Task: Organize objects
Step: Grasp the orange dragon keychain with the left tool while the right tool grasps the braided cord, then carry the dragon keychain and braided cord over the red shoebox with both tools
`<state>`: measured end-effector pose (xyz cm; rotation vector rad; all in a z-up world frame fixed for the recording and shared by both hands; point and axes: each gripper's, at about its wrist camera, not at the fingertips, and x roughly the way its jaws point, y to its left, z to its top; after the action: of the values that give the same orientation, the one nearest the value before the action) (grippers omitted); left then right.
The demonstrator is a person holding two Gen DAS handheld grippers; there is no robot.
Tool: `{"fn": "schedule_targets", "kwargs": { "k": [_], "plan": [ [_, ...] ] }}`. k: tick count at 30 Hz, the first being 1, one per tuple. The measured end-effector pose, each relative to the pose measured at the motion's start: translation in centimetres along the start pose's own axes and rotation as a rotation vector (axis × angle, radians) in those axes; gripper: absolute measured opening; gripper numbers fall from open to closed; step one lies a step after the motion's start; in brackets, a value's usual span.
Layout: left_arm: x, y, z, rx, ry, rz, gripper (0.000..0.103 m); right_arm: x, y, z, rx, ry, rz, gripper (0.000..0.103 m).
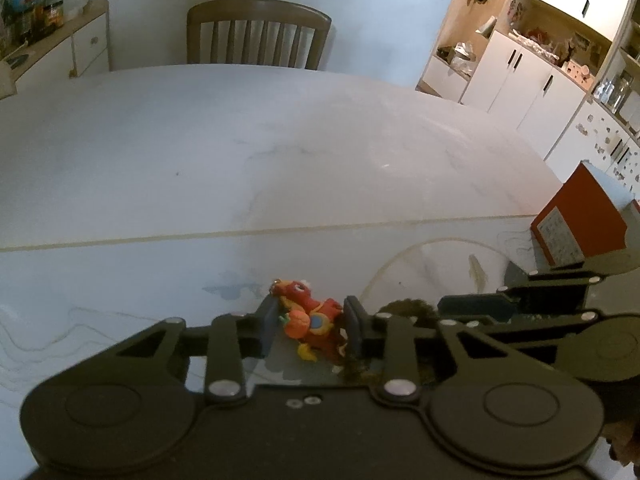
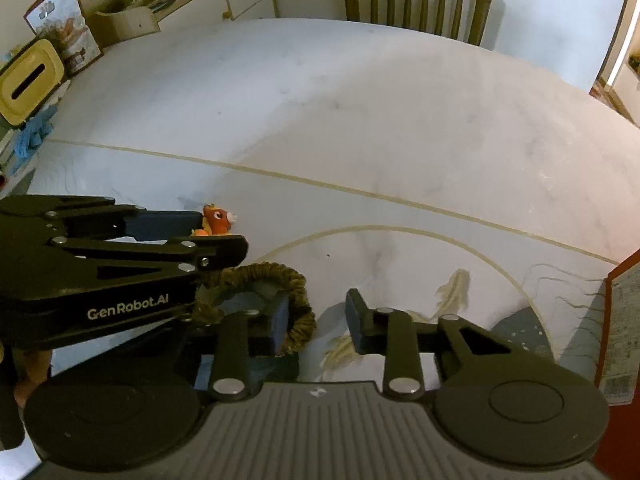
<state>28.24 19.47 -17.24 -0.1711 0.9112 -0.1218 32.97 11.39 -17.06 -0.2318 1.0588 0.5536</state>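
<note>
Here, two grippers worked side by side over small clutter at the near edge of the table.

Nearest, the left gripper (image 1: pixel 311 326) had its fingers drawn in around a red toy dragon (image 1: pixel 310 322), one pad at each flank, apparently pinching it; the toy seemed to sit low over the white marble table (image 1: pixel 280 152), probably so it could be carried off. Just beside it, the right gripper (image 2: pixel 318 326) stood spread, its left finger threaded through a brown scrunchie (image 2: pixel 298 304) that lay on the tabletop, likely to hook the loop before closing; whether the pad touched the fabric could not be told. Farther right stood a red box (image 1: pixel 576 224), a possible destination. Beyond, a wooden chair (image 1: pixel 258 34) faced the table's far side.
</note>
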Motion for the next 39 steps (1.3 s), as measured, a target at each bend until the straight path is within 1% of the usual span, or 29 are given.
{"fn": "schedule_targets", "kwargs": {
  "k": [2,4,10,17,18,19,20,21,24,27,30,32,33,35,36,37,39],
  "plan": [
    [-0.1,0.1,0.0,-0.004,-0.008,-0.003,0.028,0.0,-0.1,0.0,0.004,0.000,-0.014,0.018],
    [-0.1,0.2,0.0,0.000,-0.008,-0.006,0.028,0.0,-0.2,0.0,0.023,0.001,-0.021,0.011],
    [-0.8,-0.1,-0.2,0.007,-0.012,-0.012,0.025,-1.0,-1.3,-1.0,0.086,0.003,-0.013,0.009],
    [-2.7,-1.0,-0.6,0.026,-0.023,-0.035,0.024,-5.0,-2.1,-2.7,0.140,-0.050,0.009,0.008],
    [-2.9,-1.1,-0.6,0.028,-0.024,-0.039,0.020,-5.7,-2.2,-2.9,0.149,-0.061,0.013,0.008],
    [-3.3,-1.4,-0.6,0.031,-0.024,-0.047,0.008,-6.4,-2.4,-3.2,0.158,-0.072,0.017,0.008],
    [-3.5,-1.6,-0.7,0.026,-0.018,-0.060,0.006,-7.2,-2.6,-3.5,0.169,-0.083,0.021,0.008],
    [-3.8,-1.9,-0.7,0.025,-0.016,-0.069,0.000,-7.9,-2.7,-3.7,0.178,-0.093,0.026,0.008],
    [-4.3,-3.0,-1.0,0.061,-0.009,-0.059,0.000,-10.2,-3.3,-4.4,0.202,-0.124,0.035,0.008],
    [-4.5,-3.5,-1.4,0.058,-0.006,-0.051,0.000,-12.1,-4.2,-5.3,0.222,-0.144,0.043,0.008],
    [-5.1,-3.9,-2.1,0.055,-0.019,-0.020,0.000,-13.6,-5.0,-6.2,0.236,-0.157,0.047,0.008],
    [-5.4,-3.8,-2.3,0.040,-0.013,0.001,0.008,-14.5,-5.4,-6.8,0.237,-0.165,0.049,0.008],
    [-5.6,-3.7,-2.5,0.027,-0.011,-0.004,0.017,-14.9,-5.7,-7.1,0.236,-0.168,0.052,0.008],
    [-5.9,-3.6,-2.6,0.030,-0.019,0.003,0.015,-15.7,-6.3,-7.7,0.242,-0.173,0.059,0.008],
    [-6.1,-3.7,-2.7,0.036,-0.020,0.003,0.011,-16.0,-6.5,-8.0,0.242,-0.174,0.066,0.008],
    [-6.2,-3.6,-2.7,0.038,-0.019,-0.014,0.007,-16.3,-6.7,-8.3,0.241,-0.177,0.066,0.008],
    [-6.5,-3.9,-2.7,0.045,-0.020,-0.014,0.007,-16.8,-7.2,-8.7,0.241,-0.182,0.068,0.008]
  ]
}}
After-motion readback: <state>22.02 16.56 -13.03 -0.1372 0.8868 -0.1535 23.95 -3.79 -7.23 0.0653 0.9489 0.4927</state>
